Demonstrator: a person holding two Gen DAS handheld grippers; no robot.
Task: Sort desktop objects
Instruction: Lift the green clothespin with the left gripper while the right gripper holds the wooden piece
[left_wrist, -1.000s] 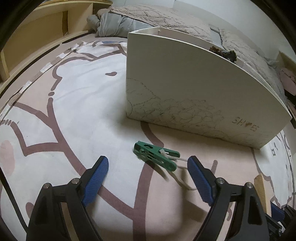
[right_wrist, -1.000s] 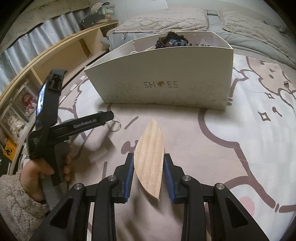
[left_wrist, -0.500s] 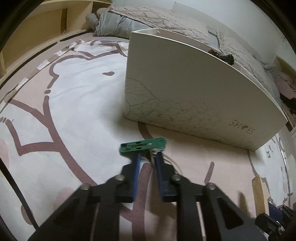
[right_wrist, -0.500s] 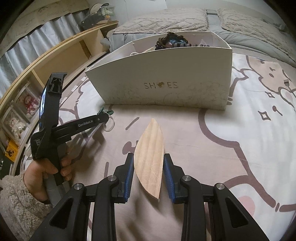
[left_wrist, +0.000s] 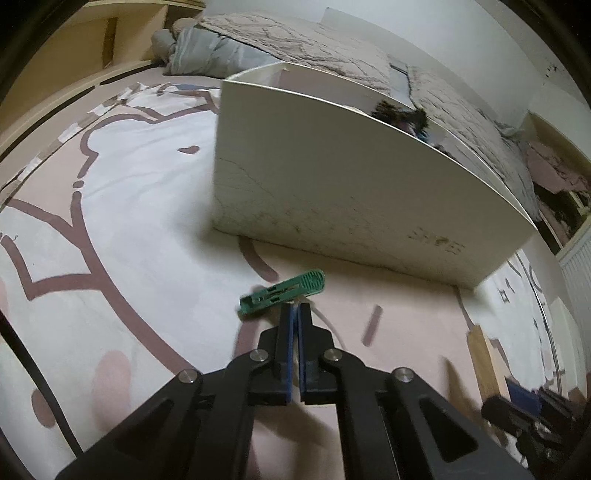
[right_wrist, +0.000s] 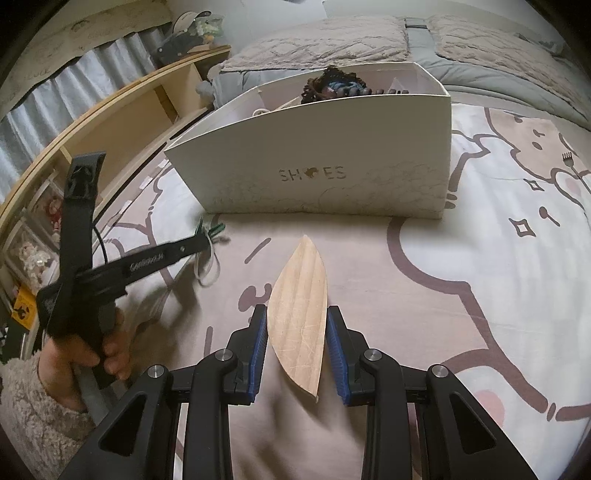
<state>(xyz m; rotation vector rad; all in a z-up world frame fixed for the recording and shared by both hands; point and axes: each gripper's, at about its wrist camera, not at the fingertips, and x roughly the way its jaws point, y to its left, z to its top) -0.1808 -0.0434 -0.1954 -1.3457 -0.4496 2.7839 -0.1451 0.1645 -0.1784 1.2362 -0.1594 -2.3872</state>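
A green clothespin (left_wrist: 282, 291) with a white string loop (right_wrist: 207, 266) hangs crosswise at the tips of my left gripper (left_wrist: 295, 308), which is shut on it just above the patterned cover. In the right wrist view the left gripper (right_wrist: 201, 236) holds the clothespin (right_wrist: 212, 229) near the left corner of the white "SHOES" box (right_wrist: 314, 173). My right gripper (right_wrist: 296, 314) is shut on a leaf-shaped wooden piece (right_wrist: 299, 321), which points toward the box. That wooden piece (left_wrist: 487, 365) also shows at the right edge of the left wrist view.
The box (left_wrist: 332, 184) holds dark beaded items (right_wrist: 332, 85) and stands on a pink and white cartoon cover (right_wrist: 498, 240). Grey quilted bedding (right_wrist: 332, 40) lies behind it. Wooden shelves (right_wrist: 122, 129) run along the left. A hand in a fuzzy sleeve (right_wrist: 92, 354) grips the left tool.
The left gripper went from wide open around the clothespin to shut on it. The clothespin turned crosswise and rose off the cover. The right gripper and wooden piece stayed put.
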